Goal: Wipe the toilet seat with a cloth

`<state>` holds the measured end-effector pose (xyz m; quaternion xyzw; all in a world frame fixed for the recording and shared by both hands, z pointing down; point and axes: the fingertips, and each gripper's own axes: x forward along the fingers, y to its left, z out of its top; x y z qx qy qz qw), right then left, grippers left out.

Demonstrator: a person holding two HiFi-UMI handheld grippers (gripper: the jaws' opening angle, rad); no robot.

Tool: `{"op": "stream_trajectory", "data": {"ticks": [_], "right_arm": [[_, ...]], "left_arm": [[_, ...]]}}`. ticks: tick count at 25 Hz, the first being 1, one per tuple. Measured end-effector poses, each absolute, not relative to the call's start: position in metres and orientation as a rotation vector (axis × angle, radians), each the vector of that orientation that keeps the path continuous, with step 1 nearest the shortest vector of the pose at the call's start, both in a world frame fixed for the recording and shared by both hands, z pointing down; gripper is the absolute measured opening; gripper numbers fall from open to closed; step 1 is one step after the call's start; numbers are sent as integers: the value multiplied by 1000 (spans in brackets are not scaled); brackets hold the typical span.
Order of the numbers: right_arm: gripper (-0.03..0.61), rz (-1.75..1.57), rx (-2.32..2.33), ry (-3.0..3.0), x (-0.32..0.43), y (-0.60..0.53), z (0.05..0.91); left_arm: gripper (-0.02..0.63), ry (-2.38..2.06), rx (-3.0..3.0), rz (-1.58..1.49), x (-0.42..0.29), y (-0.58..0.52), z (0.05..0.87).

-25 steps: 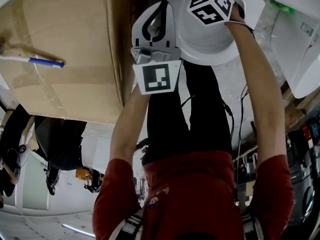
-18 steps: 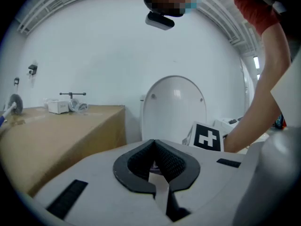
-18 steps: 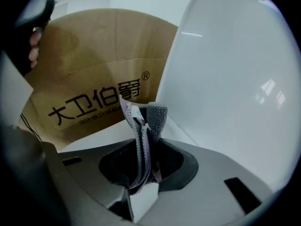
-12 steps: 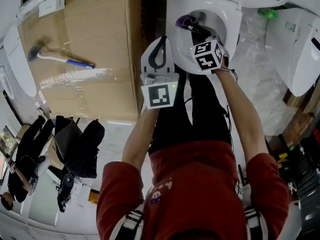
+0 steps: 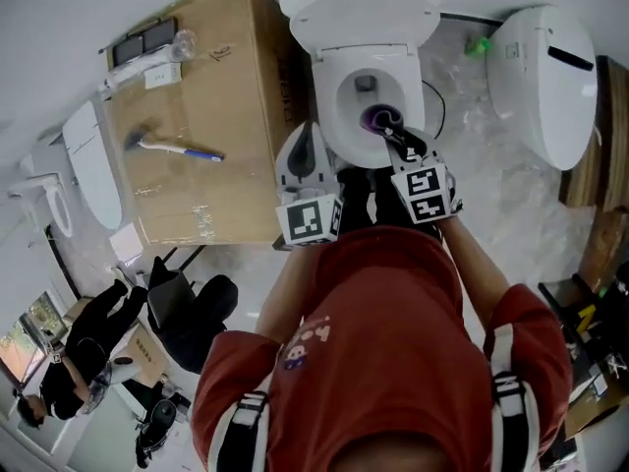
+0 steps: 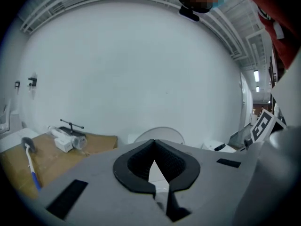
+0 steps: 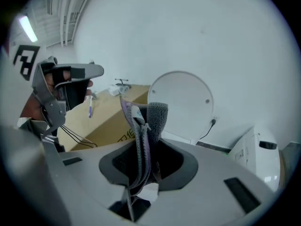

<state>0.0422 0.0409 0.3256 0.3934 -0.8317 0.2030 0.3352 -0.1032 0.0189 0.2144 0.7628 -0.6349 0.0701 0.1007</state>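
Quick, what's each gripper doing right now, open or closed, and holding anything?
Left gripper: closed, nothing between its jaws.
Right gripper: closed on the cloth.

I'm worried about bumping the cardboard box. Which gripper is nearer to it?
Left. The left gripper, shut and empty, hangs beside the right edge of the cardboard box; the right gripper, shut on the cloth, is farther off, above the toilet bowl.

A large brown cardboard box fills the head view's ten o'clock area, a grey-headed brush with a white-and-blue handle lying on it, with a second white toilet unit at two o'clock, a small green object near it, and a bystander in black at eight o'clock.
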Motion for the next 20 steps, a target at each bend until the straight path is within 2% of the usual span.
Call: {"op": "stream_trajectory", "data": {"ticks": [11, 15, 20], "right_arm": [[81, 217, 1460, -2437, 98, 6, 79], [81, -53, 1609, -2603, 99, 6, -7], [81, -287, 1743, -2713, 97, 11, -63]], "left_arm": [[14, -1922, 2532, 35, -83, 13, 30], [14, -1972, 2616, 22, -84, 11, -13], [14, -2071, 2639, -111, -91, 15, -54]]}}
